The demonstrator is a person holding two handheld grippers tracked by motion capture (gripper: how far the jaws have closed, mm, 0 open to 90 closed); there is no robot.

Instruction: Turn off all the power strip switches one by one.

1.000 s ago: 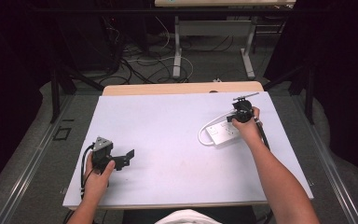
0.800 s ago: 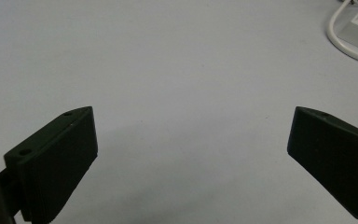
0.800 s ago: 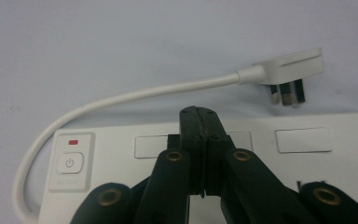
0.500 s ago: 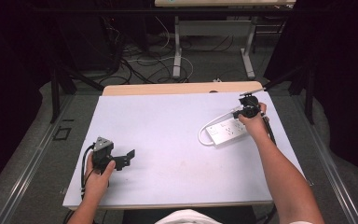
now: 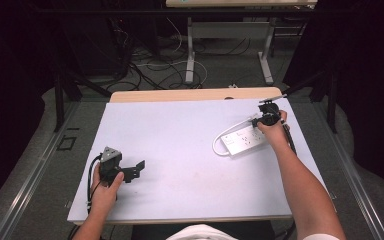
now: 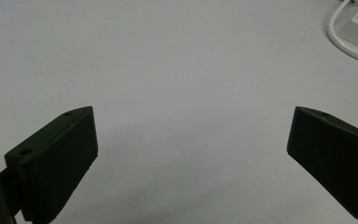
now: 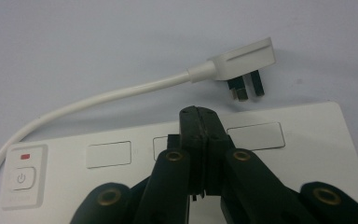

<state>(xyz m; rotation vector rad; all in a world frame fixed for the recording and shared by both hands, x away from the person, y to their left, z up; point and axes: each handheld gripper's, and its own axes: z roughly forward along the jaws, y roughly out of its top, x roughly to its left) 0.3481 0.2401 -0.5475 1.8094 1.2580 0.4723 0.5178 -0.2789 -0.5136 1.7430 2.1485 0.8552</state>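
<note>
A white power strip (image 5: 245,140) lies on the right part of the pale table (image 5: 190,150), set at a slant, with its white cable (image 5: 219,141) looping out from its left end. In the right gripper view the strip (image 7: 307,154) shows a flat top face with a power button and a small red mark at its left end and blank rectangular panels along it; the cable (image 7: 98,100) curves around behind it and ends in a white three-pin plug (image 7: 242,63) that lies on the table just beyond the strip's far edge. The right gripper (image 7: 200,126) sits over the middle of the strip with its two black jaws pressed together; nothing can be made out between them, and whether the tips touch the strip cannot be told. In the high view this gripper (image 5: 269,116) is at the strip's far right end, held in the person's right hand (image 5: 275,131). The left gripper (image 5: 130,171) rests low near the table's front left, well apart from the strip, in the left hand (image 5: 105,187); its jaws stand wide apart with only bare table between them (image 6: 191,154).
</note>
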